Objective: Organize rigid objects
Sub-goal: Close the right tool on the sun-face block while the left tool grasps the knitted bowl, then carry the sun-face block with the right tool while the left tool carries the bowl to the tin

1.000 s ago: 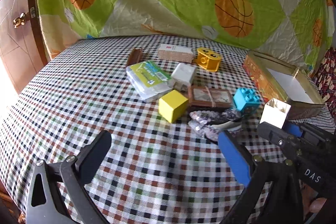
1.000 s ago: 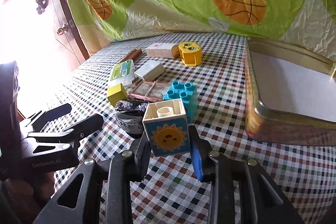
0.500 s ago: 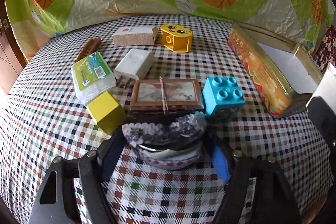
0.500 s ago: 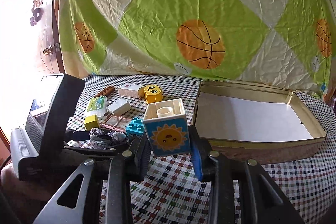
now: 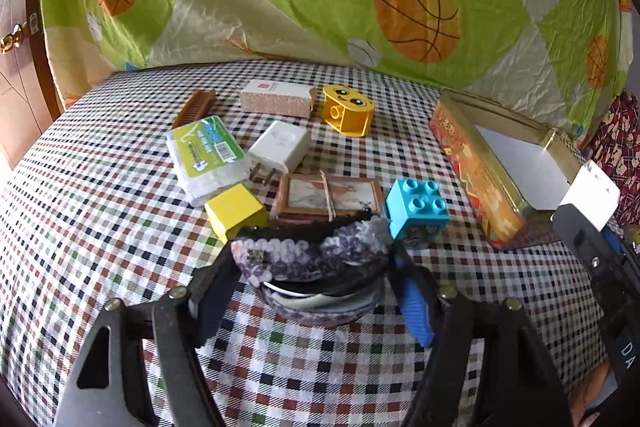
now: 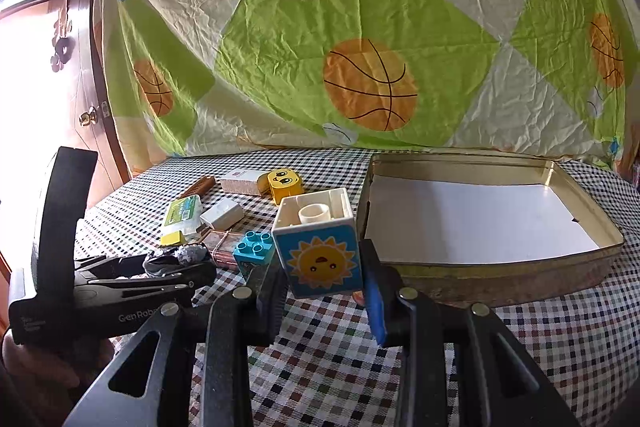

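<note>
The left gripper's fingers (image 5: 218, 275) pinch a purple sequined bundle (image 5: 312, 259), while the right gripper's fingers (image 6: 374, 293) clamp a sun-faced block (image 6: 318, 251) above the surface (image 6: 340, 347).

Both claws (image 5: 312, 279) (image 6: 322, 291) apparently clamped, angled downward

Bare checked tablecloth (image 6: 340, 359) lies open before the tin tray's wall (image 6: 500, 279).

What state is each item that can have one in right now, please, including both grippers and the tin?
Left gripper: shut on the sequined purple pouch, jaws just closed.
Right gripper: shut on the sun block, lifted beside the tin.
Tin: open, lidless, only white paper inside.
Blue block: upright on the tablecloth, studs up.
Yellow face block: on the tablecloth, face up.
</note>
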Available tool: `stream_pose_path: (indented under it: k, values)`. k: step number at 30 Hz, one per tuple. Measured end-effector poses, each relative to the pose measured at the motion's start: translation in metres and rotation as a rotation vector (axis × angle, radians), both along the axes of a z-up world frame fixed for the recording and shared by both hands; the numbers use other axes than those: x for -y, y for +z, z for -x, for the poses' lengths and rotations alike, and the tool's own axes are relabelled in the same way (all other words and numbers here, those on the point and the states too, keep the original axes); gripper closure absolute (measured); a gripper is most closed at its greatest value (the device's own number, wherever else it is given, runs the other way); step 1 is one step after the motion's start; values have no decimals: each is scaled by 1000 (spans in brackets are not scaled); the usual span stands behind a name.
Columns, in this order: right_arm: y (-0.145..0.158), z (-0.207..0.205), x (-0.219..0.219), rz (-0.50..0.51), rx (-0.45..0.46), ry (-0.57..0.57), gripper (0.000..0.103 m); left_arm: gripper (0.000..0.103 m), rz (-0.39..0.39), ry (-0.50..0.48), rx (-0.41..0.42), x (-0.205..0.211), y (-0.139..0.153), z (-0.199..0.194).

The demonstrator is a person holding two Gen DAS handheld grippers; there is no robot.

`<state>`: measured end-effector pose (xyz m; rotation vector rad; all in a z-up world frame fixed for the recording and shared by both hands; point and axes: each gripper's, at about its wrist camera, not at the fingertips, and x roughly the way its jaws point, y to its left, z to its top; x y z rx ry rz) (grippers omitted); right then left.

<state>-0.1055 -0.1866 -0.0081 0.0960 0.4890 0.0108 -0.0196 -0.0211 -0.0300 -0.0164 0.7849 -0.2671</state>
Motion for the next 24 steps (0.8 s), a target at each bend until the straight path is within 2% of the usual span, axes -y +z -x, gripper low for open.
stream_pose_path:
  k: [15,24]
  values:
    - [19,18,7,34,71,-69,67,31,-38,35,267,8,59,30]
    - [43,32,32,57,125,-144,67,31,-20,6,320,22,78,34]
